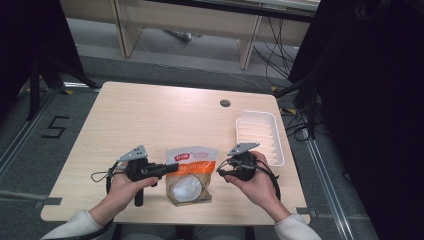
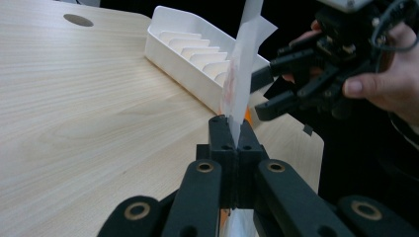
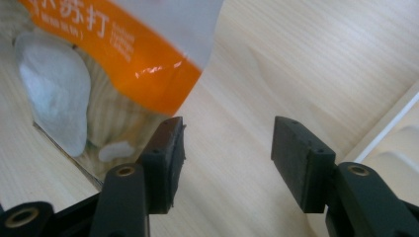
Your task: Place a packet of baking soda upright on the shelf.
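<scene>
An orange and clear pouch (image 1: 190, 174) with white powder inside lies near the table's front edge, between my two grippers. My left gripper (image 1: 172, 167) is shut on the pouch's left edge. In the left gripper view the thin pouch edge (image 2: 243, 64) stands up from the closed jaws of the left gripper (image 2: 236, 132). My right gripper (image 1: 223, 172) is open just beside the pouch's right edge. In the right gripper view the right gripper (image 3: 227, 153) has bare wood between its jaws, with the pouch (image 3: 123, 49) up and to the left of them.
A white ribbed tray (image 1: 260, 135) stands at the table's right side, beyond my right hand; it also appears as the tray (image 2: 188, 54) in the left gripper view. A round cable hole (image 1: 225, 103) sits near the far edge. Cables and dark equipment stand off to the right.
</scene>
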`<state>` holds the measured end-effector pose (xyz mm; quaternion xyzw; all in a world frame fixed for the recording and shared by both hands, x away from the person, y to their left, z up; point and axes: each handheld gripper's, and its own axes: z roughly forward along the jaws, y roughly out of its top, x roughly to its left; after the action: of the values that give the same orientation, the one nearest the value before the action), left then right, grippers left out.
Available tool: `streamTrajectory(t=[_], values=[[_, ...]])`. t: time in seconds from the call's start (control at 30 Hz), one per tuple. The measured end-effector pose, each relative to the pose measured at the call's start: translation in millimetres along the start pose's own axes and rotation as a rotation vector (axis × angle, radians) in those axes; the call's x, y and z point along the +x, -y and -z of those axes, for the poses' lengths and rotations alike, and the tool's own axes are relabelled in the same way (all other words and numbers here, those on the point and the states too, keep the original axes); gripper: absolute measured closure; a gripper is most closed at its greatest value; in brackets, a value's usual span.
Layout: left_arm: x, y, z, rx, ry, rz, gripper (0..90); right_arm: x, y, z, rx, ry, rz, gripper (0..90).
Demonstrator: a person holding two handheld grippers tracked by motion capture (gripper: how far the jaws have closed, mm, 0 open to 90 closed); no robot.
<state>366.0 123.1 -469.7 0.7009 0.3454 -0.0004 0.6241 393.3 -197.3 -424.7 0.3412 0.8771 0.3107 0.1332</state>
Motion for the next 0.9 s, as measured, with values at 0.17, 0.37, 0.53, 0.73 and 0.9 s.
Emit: streamTrajectory(t=[0.17, 0.37, 0.53, 0.73, 0.9], values=[[-4.4, -1.3, 0.4, 0.001, 0.004, -0.038, 89.3, -2.8, -19.1, 13.4, 0.040, -0.022, 0.057, 44.2], [-10.5, -2.3, -0.9, -0.002, -0.007, -0.072, 89.3, 1.1, -33.6, 16.7, 0.088, -0.029, 0.146, 42.2], [-13.9, -3.2, -1.0, 0.000, -0.006, -0.091, 89.3, 5.2, -46.1, 15.4, 0.125, -0.075, 0.206, 42.2], [-17.6, -3.6, -1.4, -0.001, 0.006, -0.113, 89.2, 15.2, -60.9, 12.0, 0.200, -0.128, 0.331, 44.5], [-22.5, -4.0, -2.1, 0.004, 0.011, -0.138, 89.2, 18.3, -69.5, 8.8, 0.265, -0.165, 0.402, 55.3]])
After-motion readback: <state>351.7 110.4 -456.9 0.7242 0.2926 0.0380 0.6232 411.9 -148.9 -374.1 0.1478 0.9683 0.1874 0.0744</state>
